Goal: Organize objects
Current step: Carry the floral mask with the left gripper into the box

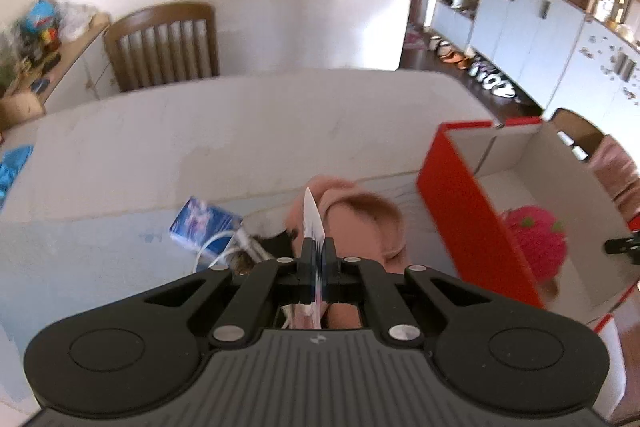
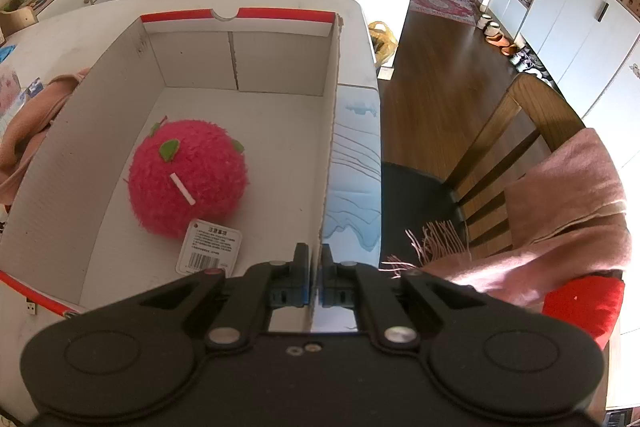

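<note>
A white wall and a slatted wooden chair (image 1: 164, 45) stand behind your pale tabletop (image 1: 240, 131), with white cabinets (image 1: 532, 23) and a dark wood floor (image 2: 444, 75) off to the right.

On the right part of the tabletop sits an open cardboard box (image 2: 280, 55), red outside and white inside. The only thing in it is a fuzzy pink plush ball (image 2: 188, 179) with green felt leaves, resting on the box floor toward its left wall; a printed hang tag (image 2: 210, 247) with a barcode lies flat just in front of the ball. Outside the box, against its left wall, a pink cloth (image 1: 360, 223) is heaped on the tabletop, and left of that lie a blue printed packet (image 1: 204, 227) and a white cable (image 1: 218, 247).

Your left gripper (image 1: 319, 259) points steeply down at the tabletop beside the box. Its jaws are closed on a thin white card (image 1: 311, 219), held edge-on so it juts up past the tips; the blur makes its print unreadable.

Your right gripper (image 2: 315, 259) tilts steeply down at the box's near right corner, jaws pinched on the box's right wall, one finger inside and one outside. A pink fringed scarf (image 2: 560, 211) drapes over a second chair (image 2: 516, 131) to the right.
</note>
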The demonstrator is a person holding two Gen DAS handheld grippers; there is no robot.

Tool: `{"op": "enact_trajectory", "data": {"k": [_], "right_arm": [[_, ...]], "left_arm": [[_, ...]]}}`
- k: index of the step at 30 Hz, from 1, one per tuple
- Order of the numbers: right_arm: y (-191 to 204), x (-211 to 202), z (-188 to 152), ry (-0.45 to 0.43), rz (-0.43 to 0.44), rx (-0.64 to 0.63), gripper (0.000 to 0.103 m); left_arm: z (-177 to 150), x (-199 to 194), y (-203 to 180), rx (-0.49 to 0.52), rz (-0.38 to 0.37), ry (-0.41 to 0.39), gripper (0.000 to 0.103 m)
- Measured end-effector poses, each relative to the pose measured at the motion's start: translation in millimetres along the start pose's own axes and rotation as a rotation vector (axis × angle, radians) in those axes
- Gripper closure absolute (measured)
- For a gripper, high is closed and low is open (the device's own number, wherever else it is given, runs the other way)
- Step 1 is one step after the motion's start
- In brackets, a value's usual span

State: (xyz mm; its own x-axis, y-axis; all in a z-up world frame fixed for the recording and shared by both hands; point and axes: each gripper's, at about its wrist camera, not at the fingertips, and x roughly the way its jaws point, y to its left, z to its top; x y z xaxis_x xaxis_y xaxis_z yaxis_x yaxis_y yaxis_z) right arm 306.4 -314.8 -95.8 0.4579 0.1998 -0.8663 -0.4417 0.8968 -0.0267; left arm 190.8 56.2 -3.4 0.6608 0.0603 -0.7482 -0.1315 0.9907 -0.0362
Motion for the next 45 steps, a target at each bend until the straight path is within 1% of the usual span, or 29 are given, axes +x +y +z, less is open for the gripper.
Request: {"op": "enact_trajectory", "data": {"k": [3,5,9,15,20,24,28,32,37,45], "right_arm": [[0.6,0.0,0.5,0.001,0.000,0.000,0.100],[0.7,-0.2,0.6,0.000,-0.001,-0.002,0.100],[1.3,-0.3,1.4,0.001,-0.002,-0.002,0.100],[2.0,0.7,1.9,0.003,0.002,0.004,0.100],[1.2,-0.1,1.9,0.006,0.005,0.019,0.100],[0.8,0.2,2.0,0.009,0.006,0.021,0.100],[-0.3,0.9,2.3,0.014,0.008,0.027,0.100],[1.7,2.5,3.5,0.023,-0.002,0.017,0.099],[3.0,4.5,5.0,0.035,0.013,0.020,0.091],[4.1,10.1,8.1,0.049,0.006,0.019,0.092]], "left_arm": [[13.8,-14.4,-13.1,0.038,-0.026,-0.033,0.102],[23.5,-21.6,-24.5,0.069,-0.056,-0.053,0.102],[39.1,-23.4,-53.6,0.133,-0.116,-0.071,0.102],[58.0,-3.0,-108.6,0.233,-0.211,-0.074,0.102],[67.6,28.6,-153.9,0.320,-0.243,-0.042,0.102],[65.8,55.0,-179.1,0.375,-0.241,-0.008,0.102],[60.0,79.9,-192.5,0.413,-0.225,0.034,0.102],[53.6,98.6,-195.1,0.423,-0.217,0.076,0.102],[47.0,114.6,-199.0,0.446,-0.217,0.115,0.102],[44.1,137.9,-199.2,0.445,-0.204,0.170,0.102]]}}
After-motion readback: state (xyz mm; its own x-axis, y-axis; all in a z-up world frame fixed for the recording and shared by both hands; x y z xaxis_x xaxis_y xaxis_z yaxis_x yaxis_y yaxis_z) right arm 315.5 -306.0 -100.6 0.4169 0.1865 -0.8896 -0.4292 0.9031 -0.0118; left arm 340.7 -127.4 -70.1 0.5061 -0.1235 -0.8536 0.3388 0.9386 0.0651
